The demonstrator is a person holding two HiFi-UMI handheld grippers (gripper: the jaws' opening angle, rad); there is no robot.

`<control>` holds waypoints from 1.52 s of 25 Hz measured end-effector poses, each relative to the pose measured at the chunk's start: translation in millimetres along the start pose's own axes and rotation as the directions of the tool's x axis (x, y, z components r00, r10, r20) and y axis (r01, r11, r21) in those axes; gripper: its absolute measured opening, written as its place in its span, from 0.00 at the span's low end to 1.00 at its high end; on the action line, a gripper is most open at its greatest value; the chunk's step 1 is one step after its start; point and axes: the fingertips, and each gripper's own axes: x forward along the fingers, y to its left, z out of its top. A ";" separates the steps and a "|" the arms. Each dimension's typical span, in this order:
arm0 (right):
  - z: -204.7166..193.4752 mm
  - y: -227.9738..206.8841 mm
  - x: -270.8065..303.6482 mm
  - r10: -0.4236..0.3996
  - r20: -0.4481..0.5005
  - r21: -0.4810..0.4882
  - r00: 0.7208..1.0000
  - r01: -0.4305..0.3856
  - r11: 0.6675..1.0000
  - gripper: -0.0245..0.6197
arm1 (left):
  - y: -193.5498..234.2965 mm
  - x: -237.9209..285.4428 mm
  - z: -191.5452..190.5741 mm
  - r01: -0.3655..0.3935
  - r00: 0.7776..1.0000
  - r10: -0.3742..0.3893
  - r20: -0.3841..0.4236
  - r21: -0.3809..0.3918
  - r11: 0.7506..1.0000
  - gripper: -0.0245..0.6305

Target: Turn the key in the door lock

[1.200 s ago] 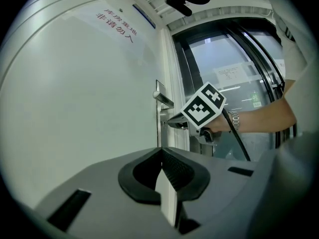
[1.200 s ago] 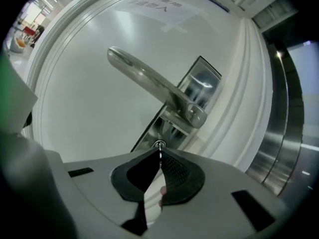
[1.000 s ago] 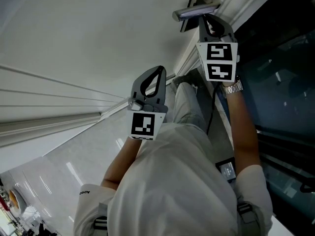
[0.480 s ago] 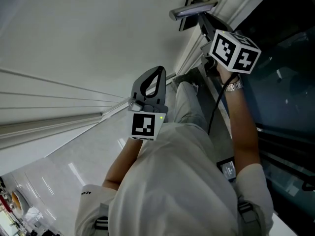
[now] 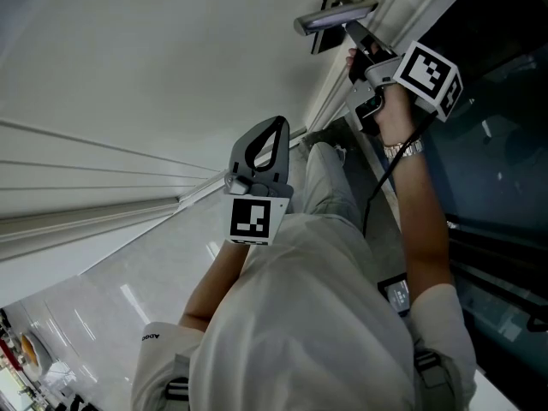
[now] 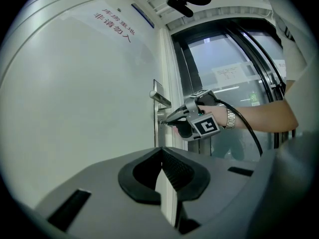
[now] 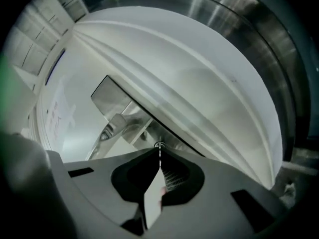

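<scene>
Silver-grey and thin, the flat metal key (image 7: 159, 154) sits pinched in the closed tips of the right tongs (image 7: 159, 158). Its end is in the round lock cylinder (image 7: 159, 145) straight ahead of them. Only the right gripper view shows this. The brushed-metal lever handle (image 7: 119, 126) lies up and left of those tips.

The left gripper view shows the right tongs (image 6: 167, 121) from the side, tips against the white door (image 6: 75, 108) just below the handle. The left tongs (image 6: 162, 152) are pressed together on nothing, well apart from the lock.

In the head view, the right tongs' marker cube (image 5: 431, 74) has rolled over to the right since a second ago. The left tongs (image 5: 277, 122) have not moved.
</scene>
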 end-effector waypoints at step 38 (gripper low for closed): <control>-8.9 11.4 -15.7 -0.141 -0.006 -0.737 0.990 0.091 0.670 0.25 | -10.2 -0.4 -2.2 0.020 1.000 -0.020 -0.002 -0.005 1.000 0.05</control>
